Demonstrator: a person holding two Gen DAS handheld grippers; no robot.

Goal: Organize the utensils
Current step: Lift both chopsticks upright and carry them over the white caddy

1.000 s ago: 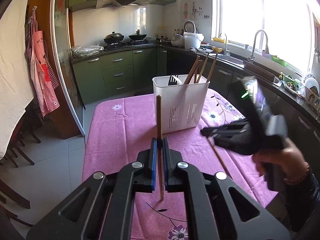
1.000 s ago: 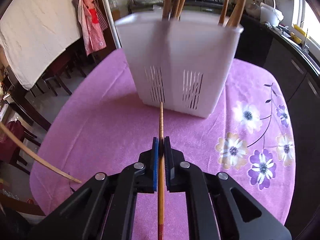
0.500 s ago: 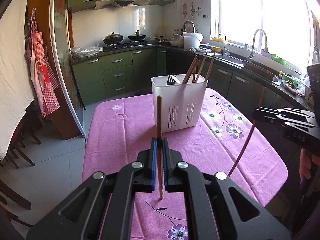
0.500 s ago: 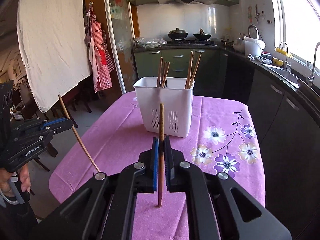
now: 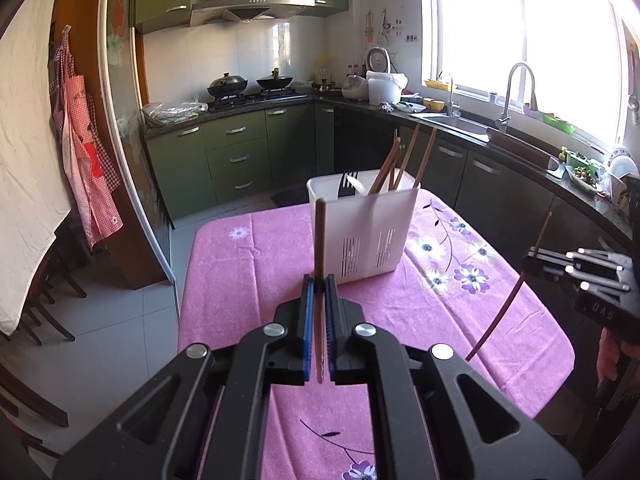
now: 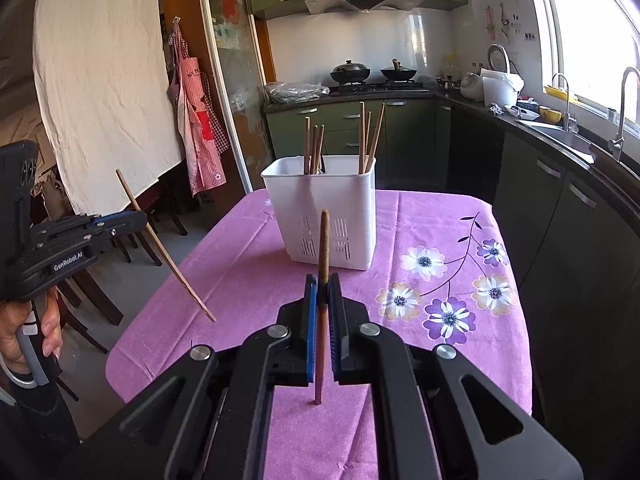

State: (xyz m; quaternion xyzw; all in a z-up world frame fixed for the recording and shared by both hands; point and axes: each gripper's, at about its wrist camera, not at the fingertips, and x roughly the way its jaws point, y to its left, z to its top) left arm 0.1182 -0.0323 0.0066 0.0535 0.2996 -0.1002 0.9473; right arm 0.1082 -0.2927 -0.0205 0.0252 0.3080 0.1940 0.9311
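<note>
Each gripper pinches one chopstick: left gripper its stick, right gripper its own; caddy at twelve o'clock.

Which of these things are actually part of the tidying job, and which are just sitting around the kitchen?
Part of the job:
left claw and its chopstick
right claw and its chopstick
white utensil holder

Just lying about:
woks
rice cooker
aprons
tap
</note>
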